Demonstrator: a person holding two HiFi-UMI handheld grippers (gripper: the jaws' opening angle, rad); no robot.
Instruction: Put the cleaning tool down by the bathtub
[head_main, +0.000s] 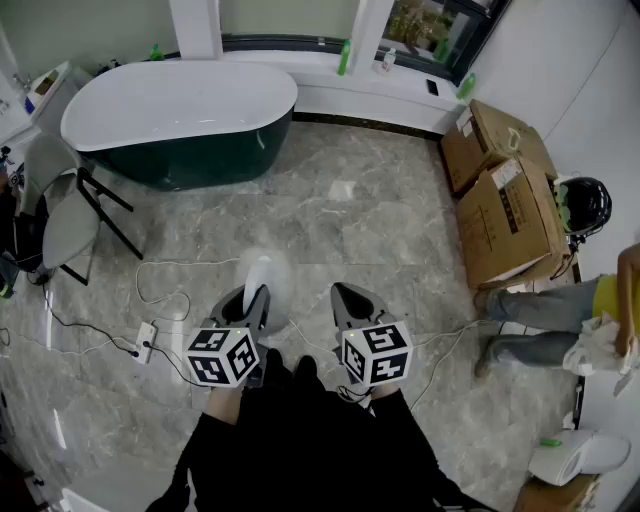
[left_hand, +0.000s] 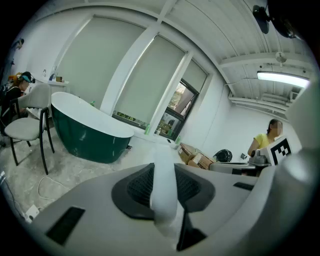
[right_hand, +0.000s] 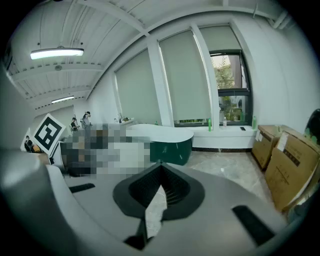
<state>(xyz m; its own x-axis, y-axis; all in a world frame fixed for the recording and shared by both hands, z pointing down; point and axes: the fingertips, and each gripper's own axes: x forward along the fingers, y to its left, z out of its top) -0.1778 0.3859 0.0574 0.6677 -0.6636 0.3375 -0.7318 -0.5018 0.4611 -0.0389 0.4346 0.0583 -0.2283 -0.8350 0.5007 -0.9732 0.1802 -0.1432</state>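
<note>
The left gripper (head_main: 257, 297) is clamping the white cleaning tool (head_main: 262, 270). The right gripper (head_main: 346, 296) is sitting shut (empty). Best carrying it level, then lowering gently beside the bathtub (head_main: 200, 160).

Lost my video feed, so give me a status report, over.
Left tool shut on white handle. Right tool shut, empty. Bathtub across the floor, handle not yet down. Cable and power strip lie on the floor toward it.

Open floor (head_main: 340, 225) stretching ahead to the tub (head_main: 180, 120), chairs (head_main: 60, 215) crowding the left side, corded power strip (head_main: 146, 340) lying low left, boxes (head_main: 505, 195) and a seated person (head_main: 535, 312) hemming in the right.
</note>
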